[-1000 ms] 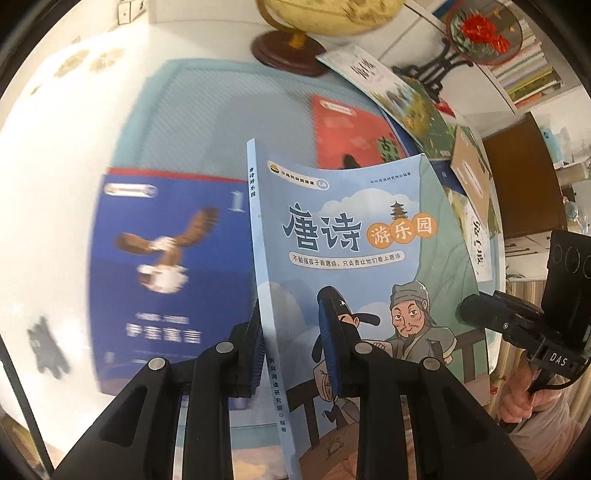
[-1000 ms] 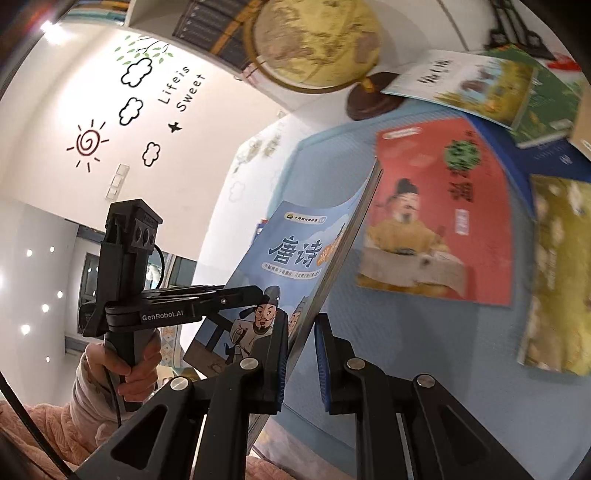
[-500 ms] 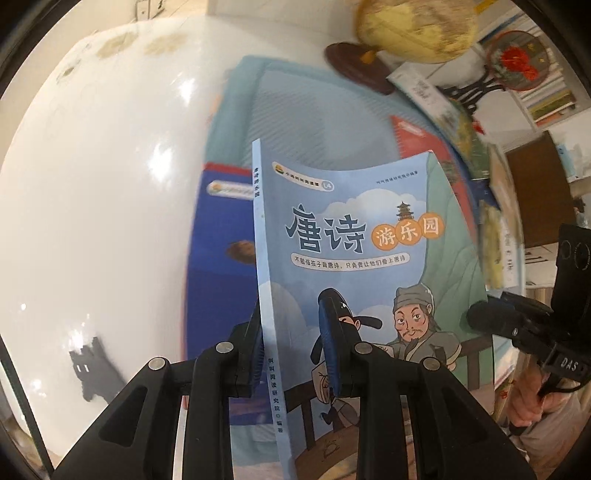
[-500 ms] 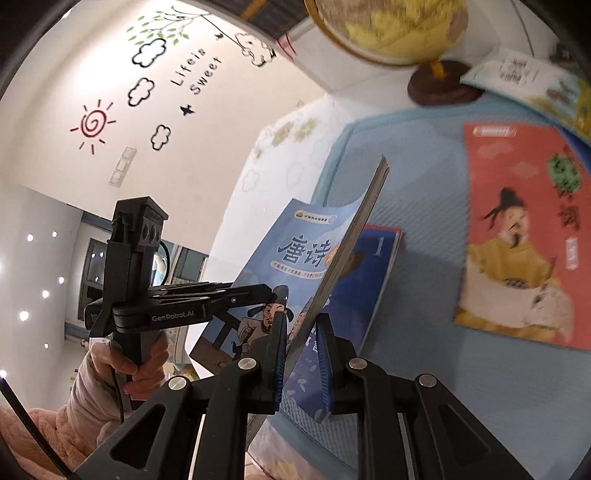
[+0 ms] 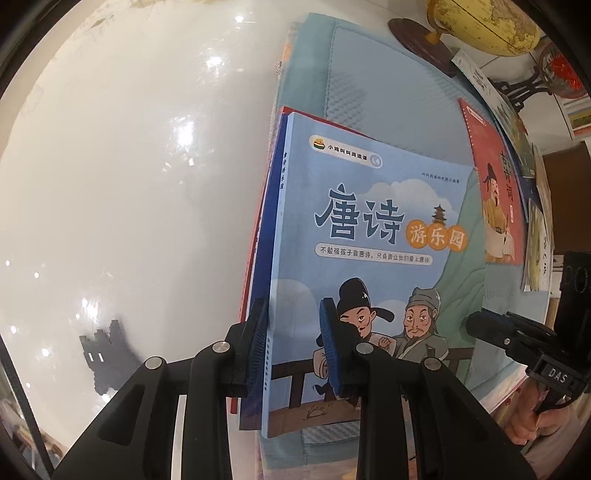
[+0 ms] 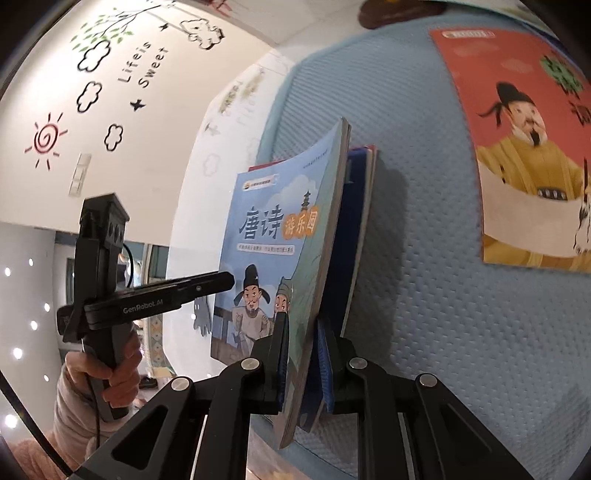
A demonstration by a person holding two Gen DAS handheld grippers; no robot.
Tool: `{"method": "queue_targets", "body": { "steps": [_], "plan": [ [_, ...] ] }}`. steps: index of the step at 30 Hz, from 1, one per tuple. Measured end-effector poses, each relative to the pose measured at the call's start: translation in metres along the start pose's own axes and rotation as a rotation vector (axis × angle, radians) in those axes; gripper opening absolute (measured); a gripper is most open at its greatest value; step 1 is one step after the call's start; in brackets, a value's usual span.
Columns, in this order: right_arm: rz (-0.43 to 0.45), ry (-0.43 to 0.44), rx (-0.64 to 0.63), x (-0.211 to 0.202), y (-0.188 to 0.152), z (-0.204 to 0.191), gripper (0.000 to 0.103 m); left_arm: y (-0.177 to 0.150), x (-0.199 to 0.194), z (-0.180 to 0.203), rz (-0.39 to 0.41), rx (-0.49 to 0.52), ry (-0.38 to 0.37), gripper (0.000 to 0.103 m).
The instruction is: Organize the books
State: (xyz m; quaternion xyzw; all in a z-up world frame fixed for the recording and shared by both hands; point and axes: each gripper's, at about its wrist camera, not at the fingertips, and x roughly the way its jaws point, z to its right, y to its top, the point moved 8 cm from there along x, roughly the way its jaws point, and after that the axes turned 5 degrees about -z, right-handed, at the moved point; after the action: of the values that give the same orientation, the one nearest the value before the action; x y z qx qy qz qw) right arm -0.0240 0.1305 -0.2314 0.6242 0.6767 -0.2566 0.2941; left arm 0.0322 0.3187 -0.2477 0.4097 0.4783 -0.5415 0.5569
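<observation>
A light blue picture book (image 5: 369, 236) with two cartoon men on its cover hangs between both grippers. My left gripper (image 5: 293, 345) is shut on its spine edge near the bottom. My right gripper (image 6: 303, 365) is shut on the opposite page edge (image 6: 328, 236), and it also shows at the right of the left wrist view (image 5: 476, 325). The book hovers tilted just over a dark blue book (image 5: 269, 229) with a red border, which lies on the pale blue mat (image 5: 388, 85) and is almost covered. Whether the two books touch is unclear.
A red book (image 6: 524, 147) with a yellow-robed figure lies flat on the mat to the right. More books fan out past it (image 5: 535, 236). A globe (image 5: 491, 26) on a dark wooden base stands at the back. Glossy white tabletop (image 5: 147, 184) spreads left of the mat.
Both grippers have carried the light blue book leftward and down. It now lies over the dark blue eagle book, which showed openly a second ago.
</observation>
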Motion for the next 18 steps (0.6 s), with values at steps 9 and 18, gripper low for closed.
{"method": "queue_targets", "body": {
  "steps": [9, 18],
  "plan": [
    [-0.045, -0.036, 0.007, 0.012, -0.004, 0.007, 0.015, 0.001, -0.017, -0.029, 0.053, -0.073, 0.036, 0.028],
    [-0.054, -0.126, -0.006, 0.021, 0.007, 0.01, 0.015, -0.015, 0.001, -0.078, 0.03, -0.195, 0.13, 0.033]
  ]
}}
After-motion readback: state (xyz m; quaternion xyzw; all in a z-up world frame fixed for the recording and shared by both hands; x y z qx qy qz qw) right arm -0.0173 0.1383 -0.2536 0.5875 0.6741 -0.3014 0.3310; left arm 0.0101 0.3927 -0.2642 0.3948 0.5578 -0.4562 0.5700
